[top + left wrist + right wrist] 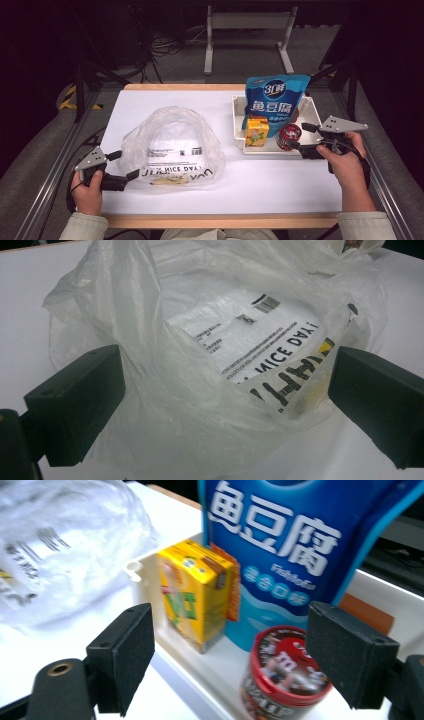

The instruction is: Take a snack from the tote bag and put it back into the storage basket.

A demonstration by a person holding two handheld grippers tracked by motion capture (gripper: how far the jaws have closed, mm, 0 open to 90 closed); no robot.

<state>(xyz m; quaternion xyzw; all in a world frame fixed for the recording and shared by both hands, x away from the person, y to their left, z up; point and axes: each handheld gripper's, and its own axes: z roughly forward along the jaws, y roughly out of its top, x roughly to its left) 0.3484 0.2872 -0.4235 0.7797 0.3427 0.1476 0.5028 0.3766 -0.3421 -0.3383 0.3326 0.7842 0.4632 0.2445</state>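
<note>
A clear plastic bag [172, 145] with black print lies puffed up on the white table, left of centre. My left gripper [123, 165] is open at the bag's near left edge, its jaws on either side of the bag's rim [220, 390]. A white tray [239, 131] at the right holds a blue snack pouch [272, 97], a yellow drink carton [257, 132] and a small red tub [289, 136]. My right gripper [299, 136] is open beside the red tub [285, 675], with the carton [197, 592] and pouch [290, 545] just ahead of its jaws.
The white table [280, 185] ends in a wooden front edge [220, 220]. Metal frame rails [50, 170] run along both sides. A stand and cables sit on the floor beyond the far edge [247, 30].
</note>
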